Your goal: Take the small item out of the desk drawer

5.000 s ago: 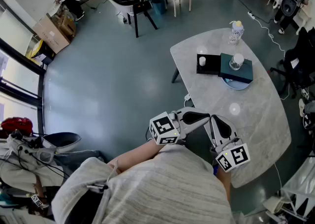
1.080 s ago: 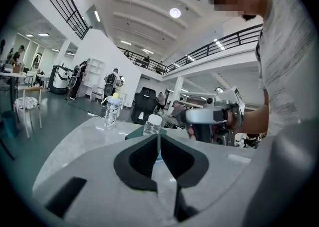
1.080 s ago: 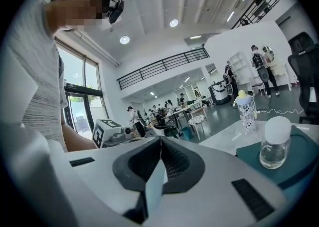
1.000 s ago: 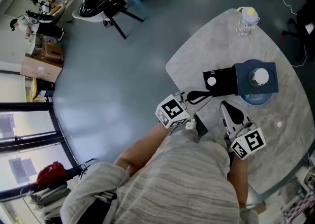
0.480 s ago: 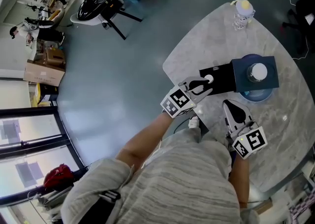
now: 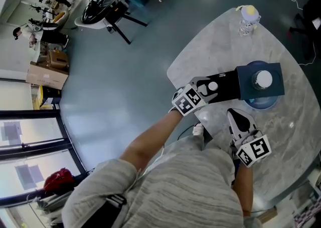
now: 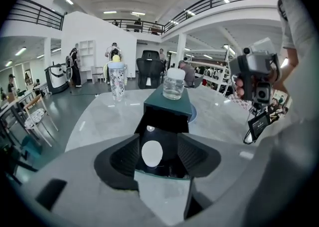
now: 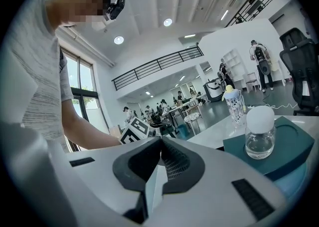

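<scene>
My left tongs [image 7: 158, 146], newly at the black drawer [image 7: 167, 120], had just widened astride the smooth white oval [image 7: 152, 154]; right tongs [image 8: 160, 146] were pinched.

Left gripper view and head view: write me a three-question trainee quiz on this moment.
1. True or false: the right gripper holds the glass jar.
2. Where does the small white item lie? A inside the glass jar; B in the open black drawer; C in the right gripper.
3. What stands at the far end of the table?

Key
1. False: its jaws are shut on nothing, apart from the jar.
2. B. The left gripper has just been opening its jaws; they stand either side of the item without touching it.
3. A clear bottle with a yellow cap.
</scene>
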